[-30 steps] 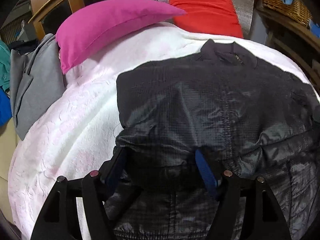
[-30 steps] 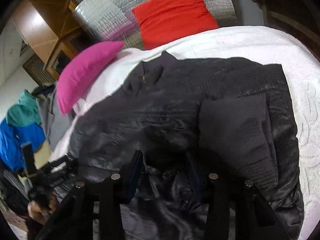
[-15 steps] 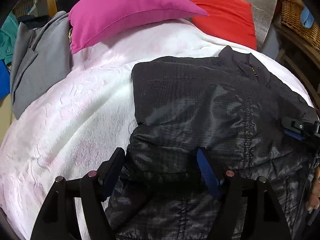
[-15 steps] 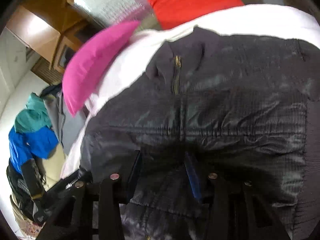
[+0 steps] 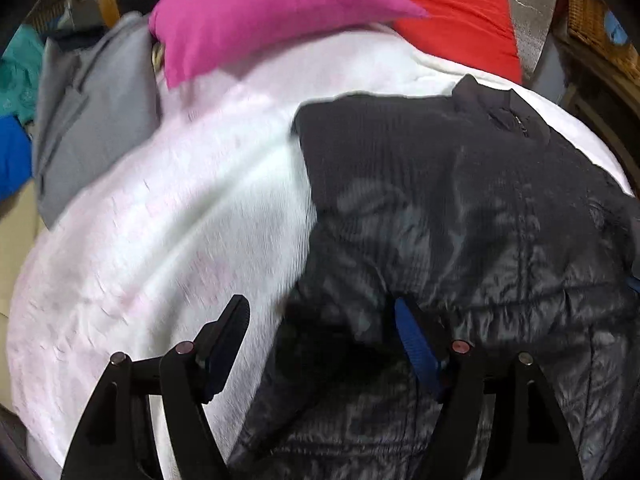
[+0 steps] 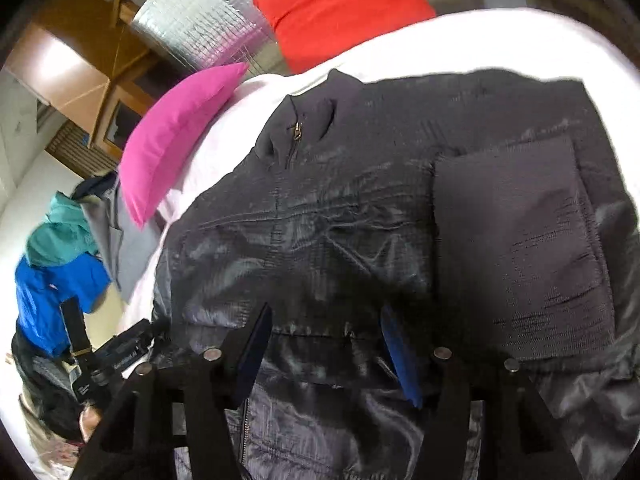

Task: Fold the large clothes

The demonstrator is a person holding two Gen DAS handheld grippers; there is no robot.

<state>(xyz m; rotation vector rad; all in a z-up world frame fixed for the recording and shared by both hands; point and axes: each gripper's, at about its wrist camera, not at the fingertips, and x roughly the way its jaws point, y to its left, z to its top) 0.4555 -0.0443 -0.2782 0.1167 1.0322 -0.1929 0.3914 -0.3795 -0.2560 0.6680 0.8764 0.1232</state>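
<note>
A black quilted jacket (image 5: 460,208) lies front up on the white bed cover (image 5: 180,220), collar and zip (image 6: 296,132) toward the pillows. One sleeve (image 6: 516,248) is folded across its right side. My left gripper (image 5: 320,332) stands open at the jacket's left edge. Its left finger is over bare cover and its blue-padded finger is over the fabric. My right gripper (image 6: 328,348) hovers low over the jacket's (image 6: 340,220) lower front. Its jaws are opening, with fabric lying under the gap and neither pad pressing on it. The left gripper (image 6: 116,356) also shows at the lower left of the right wrist view.
A pink pillow (image 5: 256,16) and a red pillow (image 5: 460,12) sit at the head of the bed before a silver foil panel (image 6: 200,24). A grey garment (image 5: 92,120) and teal and blue clothes (image 6: 52,292) lie off the left side. A wicker basket (image 5: 592,28) stands on the right.
The left gripper has slid left, so its left finger now clears the jacket's edge. The right gripper's jaws have spread wider, and it has pulled back, bringing the folded sleeve into view.
</note>
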